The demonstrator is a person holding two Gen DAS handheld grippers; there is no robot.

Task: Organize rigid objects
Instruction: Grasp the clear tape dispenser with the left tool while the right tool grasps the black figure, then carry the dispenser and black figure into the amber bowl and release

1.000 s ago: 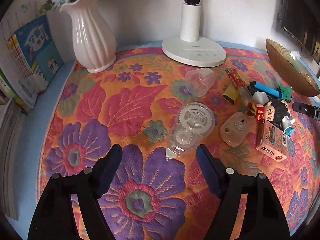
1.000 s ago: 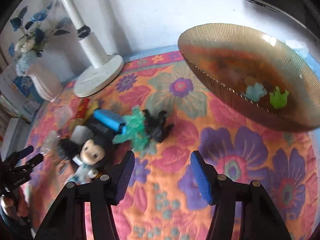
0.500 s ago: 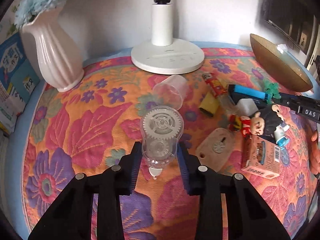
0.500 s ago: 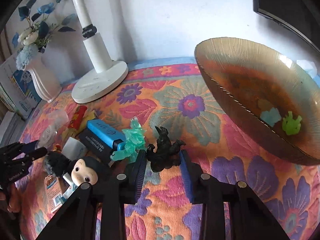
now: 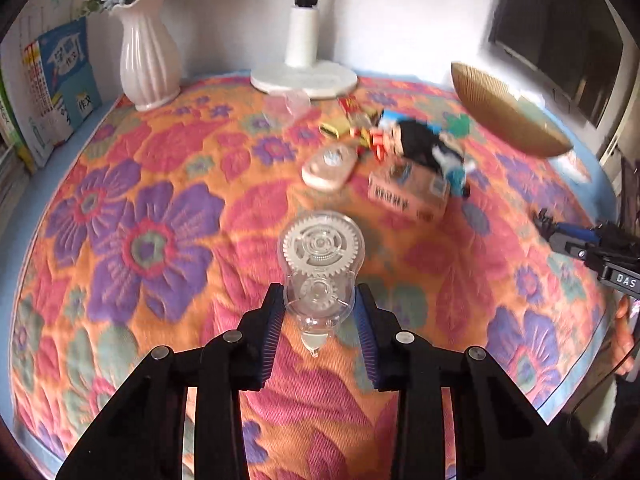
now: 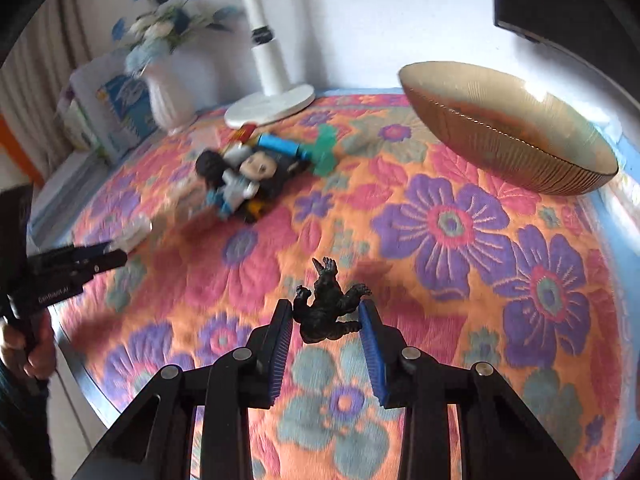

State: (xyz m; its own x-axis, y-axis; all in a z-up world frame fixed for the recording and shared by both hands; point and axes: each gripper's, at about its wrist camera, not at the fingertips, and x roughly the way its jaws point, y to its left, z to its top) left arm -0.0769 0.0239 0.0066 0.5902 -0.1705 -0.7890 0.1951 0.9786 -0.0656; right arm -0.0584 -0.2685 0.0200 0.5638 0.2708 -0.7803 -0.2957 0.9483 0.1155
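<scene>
My left gripper (image 5: 319, 300) is shut on a clear tape dispenser (image 5: 320, 248) with white gears, held above the flowered cloth (image 5: 160, 200). Held between the blue pads of my shut right gripper (image 6: 326, 316) is a small black dinosaur figure (image 6: 322, 296). A ribbed amber bowl (image 6: 500, 128) stands at the back right, and it shows at the right in the left wrist view as well, bowl (image 5: 500, 116). The loose pile lies mid-table: a black-haired doll (image 6: 248, 172), a green figure (image 6: 326, 148), an orange box (image 5: 408, 196) and a pink tape dispenser (image 5: 330, 164).
A white vase (image 5: 148, 60) with blue flowers, a white lamp base (image 5: 304, 78) and a clear cup (image 5: 288, 102) stand along the back. Books (image 5: 60, 80) lean at the far left. The round table's edge runs close on the near side. A hand holds each gripper.
Both grippers went from open to shut, the left on the clear dispenser, the right on the black dinosaur. Both have since drawn back from the pile with their objects.
</scene>
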